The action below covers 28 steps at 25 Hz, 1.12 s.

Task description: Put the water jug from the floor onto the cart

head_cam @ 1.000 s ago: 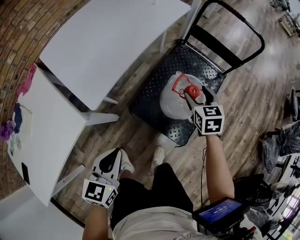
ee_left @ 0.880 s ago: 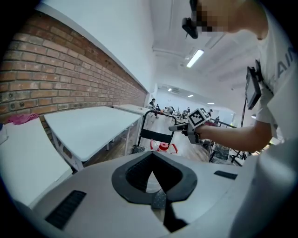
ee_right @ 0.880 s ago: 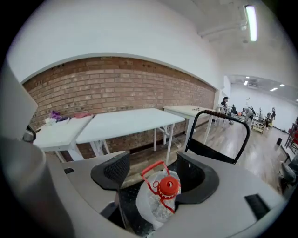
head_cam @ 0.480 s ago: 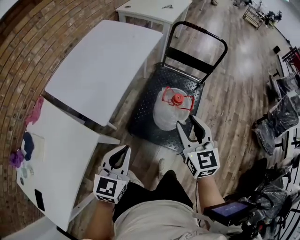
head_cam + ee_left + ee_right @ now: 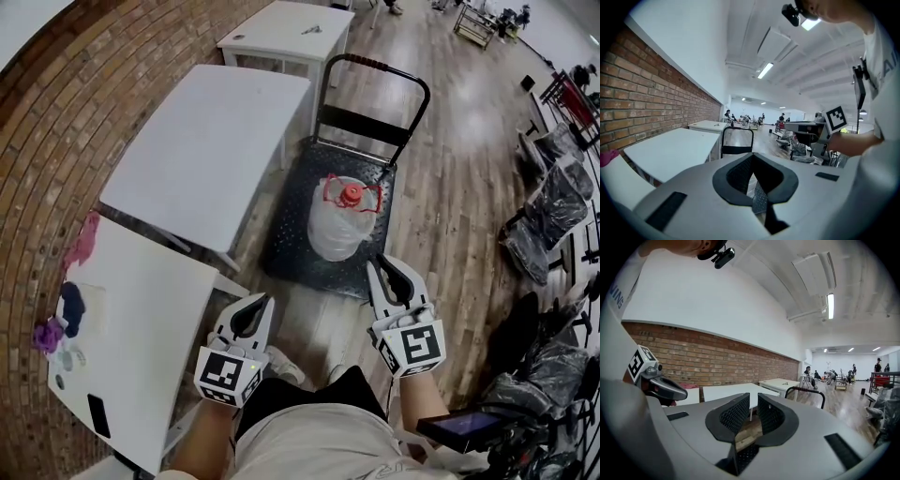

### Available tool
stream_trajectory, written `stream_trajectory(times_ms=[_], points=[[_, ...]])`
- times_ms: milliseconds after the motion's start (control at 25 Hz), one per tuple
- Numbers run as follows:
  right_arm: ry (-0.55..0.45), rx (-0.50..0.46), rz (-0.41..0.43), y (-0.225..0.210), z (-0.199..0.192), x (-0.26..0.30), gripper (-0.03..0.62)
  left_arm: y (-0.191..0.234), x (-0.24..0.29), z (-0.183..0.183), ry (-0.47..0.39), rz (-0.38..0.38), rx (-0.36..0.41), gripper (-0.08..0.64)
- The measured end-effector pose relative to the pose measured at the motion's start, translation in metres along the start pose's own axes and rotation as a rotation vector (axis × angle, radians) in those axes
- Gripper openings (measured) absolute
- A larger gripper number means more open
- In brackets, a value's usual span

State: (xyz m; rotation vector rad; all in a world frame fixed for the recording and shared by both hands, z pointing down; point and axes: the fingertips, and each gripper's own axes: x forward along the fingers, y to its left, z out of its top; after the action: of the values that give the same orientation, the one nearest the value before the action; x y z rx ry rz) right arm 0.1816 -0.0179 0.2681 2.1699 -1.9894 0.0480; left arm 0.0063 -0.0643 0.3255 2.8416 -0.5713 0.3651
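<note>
Water jug [image 5: 339,220] on cart [image 5: 291,234], right gripper [image 5: 395,268] closing, empty

Brick wall [image 5: 84,84] runs along the left. Three white tables stand by it.
- Near table [image 5: 141,300]: pink cloth [image 5: 82,239] at the wall-side edge, dark blue item [image 5: 71,307], purple item [image 5: 44,336] just beside it, flat black slab [image 5: 97,415] near the front corner.
- Middle table [image 5: 206,141]: top bare.
- Small far table [image 5: 277,33]: one small thing on it, too small to tell.

Wood plank floor [image 5: 459,178]. Dark glossy furniture [image 5: 548,220] bunched at right. People [image 5: 820,375] far down the room. Ceiling strip light [image 5: 829,305] lit.
</note>
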Motion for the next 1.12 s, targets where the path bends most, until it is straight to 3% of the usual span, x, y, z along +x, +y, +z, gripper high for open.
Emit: stream_trajectory(times_ms=[200,600,920,1120], points=[[-0.073,-0.131,-0.069,-0.012,0.015,-0.046,0.006,-0.030,-0.009,-0.007,0.002,0.000,0.007,0.002],[-0.011,-0.097,-0.139,-0.075,-0.016,-0.181,0.006,-0.145,-0.019,0.008,-0.056,-0.025,0.077,0.002],[0.001,-0.105,-0.098,-0.060,-0.024,-0.230,0.006,-0.204,-0.045,0.018,-0.070,-0.044,0.133,0.002],[-0.014,-0.126,-0.119,-0.051,-0.015,-0.246,0.005,-0.216,-0.059,0.030,-0.115,-0.069,0.182,0.002]])
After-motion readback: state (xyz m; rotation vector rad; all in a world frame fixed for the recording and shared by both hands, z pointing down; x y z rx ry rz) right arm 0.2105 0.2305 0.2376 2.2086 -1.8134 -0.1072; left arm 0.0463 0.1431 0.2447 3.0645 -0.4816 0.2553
